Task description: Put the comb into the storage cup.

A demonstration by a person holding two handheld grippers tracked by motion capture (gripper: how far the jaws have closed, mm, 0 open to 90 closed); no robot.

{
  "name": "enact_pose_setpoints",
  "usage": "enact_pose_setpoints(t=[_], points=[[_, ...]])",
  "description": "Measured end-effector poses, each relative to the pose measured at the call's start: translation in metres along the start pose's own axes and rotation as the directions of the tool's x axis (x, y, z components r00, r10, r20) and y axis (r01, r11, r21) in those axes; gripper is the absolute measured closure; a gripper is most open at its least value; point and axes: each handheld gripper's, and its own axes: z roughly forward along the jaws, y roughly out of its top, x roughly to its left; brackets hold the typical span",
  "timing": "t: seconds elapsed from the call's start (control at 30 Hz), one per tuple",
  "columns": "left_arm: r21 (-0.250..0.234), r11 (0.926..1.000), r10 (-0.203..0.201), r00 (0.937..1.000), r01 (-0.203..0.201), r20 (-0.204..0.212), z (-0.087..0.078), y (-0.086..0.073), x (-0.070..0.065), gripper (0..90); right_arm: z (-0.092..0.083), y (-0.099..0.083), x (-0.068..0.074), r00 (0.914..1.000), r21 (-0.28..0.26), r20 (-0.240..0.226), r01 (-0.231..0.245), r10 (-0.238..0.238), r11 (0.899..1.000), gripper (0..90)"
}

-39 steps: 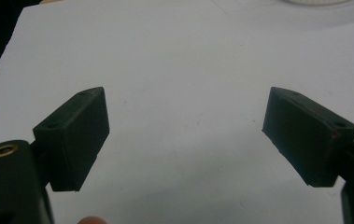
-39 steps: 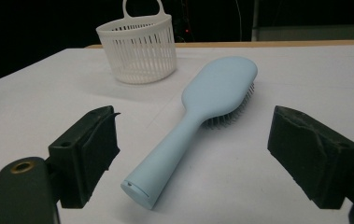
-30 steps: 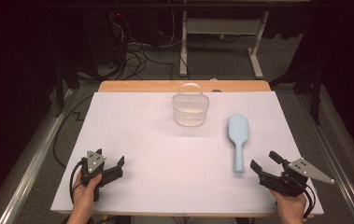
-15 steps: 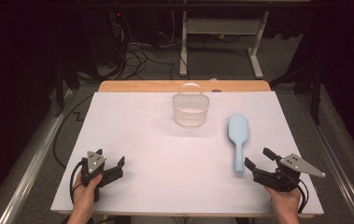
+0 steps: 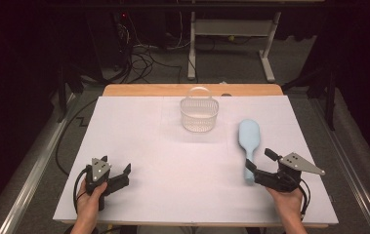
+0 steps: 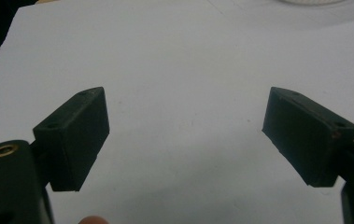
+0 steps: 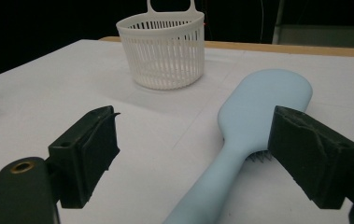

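In the high view the pale blue plastic hairbrush (image 5: 248, 146) lies at the right of the frame on the white-covered bench (image 5: 148, 146), bristles down, its oval head toward the top and its slim handle running down toward the lower right. The right gripper (image 5: 259, 167) sits at that handle's lower end, held in a hand (image 5: 287, 204) coming in from the bottom edge, with its black jaws spread apart and nothing between them yet. One jaw is just beside the handle tip; whether it touches cannot be told from above. In the right gripper view the hairbrush (image 7: 254, 126) runs up the middle of the frame between the two parted jaws, a few short bristles showing under its smooth matte back.

Above and left of the brush head, near the top centre, stands a small white plastic basket (image 5: 199, 113) with slatted walls and a loop handle, well apart from the brush.

At the lower left the left gripper (image 5: 119, 171) rests low over the bench, its jaws also released and wide, with bare white sheet between the blocky, matte black pads (image 6: 79, 135).
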Motion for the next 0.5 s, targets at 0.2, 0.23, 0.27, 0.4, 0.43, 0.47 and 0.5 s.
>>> enact_pose_setpoints(t=[0.2, 0.23, 0.27, 0.4, 0.43, 0.47, 0.5], points=[[-0.001, 1.0, -0.004, 1.0, 0.004, 0.002, 0.0, 0.0, 0.001, 15.5, 0.011, 0.004, 0.002, 1.0, 0.014, 0.007, 0.006, -0.006, 1.0, 16.3], [-0.001, 1.0, -0.004, 1.0, 0.004, 0.002, 0.0, 0.0, 0.001, 15.5, 0.013, 0.005, 0.002, 0.9999, 0.022, 0.01, 0.008, -0.008, 1.0, 16.4], [-0.001, 1.0, -0.004, 1.0, 0.004, 0.002, 0.0, 0.0, 0.001, 15.5, 0.015, 0.006, 0.002, 0.9999, 0.03, 0.012, 0.01, -0.01, 1.0, 16.4], [0.0, 1.0, -0.003, 1.0, 0.003, 0.003, 0.0, 0.0, 0.001, 15.5, 0.024, 0.01, 0.001, 0.9993, 0.088, 0.035, 0.013, -0.016, 0.996, 16.8], [0.0, 1.0, -0.003, 1.0, 0.003, 0.003, 0.0, 0.0, 0.001, 15.5, 0.025, 0.011, 0.001, 0.999, 0.101, 0.041, 0.012, -0.017, 0.995, 16.9], [0.0, 1.0, -0.002, 1.0, 0.002, 0.003, 0.0, 0.0, 0.001, 15.5, 0.027, 0.012, 0.0, 0.9987, 0.116, 0.048, 0.011, -0.017, 0.993, 17.0], [0.0, 1.0, -0.001, 1.0, 0.001, 0.004, 0.0, 0.0, 0.001, 15.5, 0.029, 0.014, 0.0, 0.9984, 0.132, 0.053, 0.012, -0.019, 0.991, 17.0]])
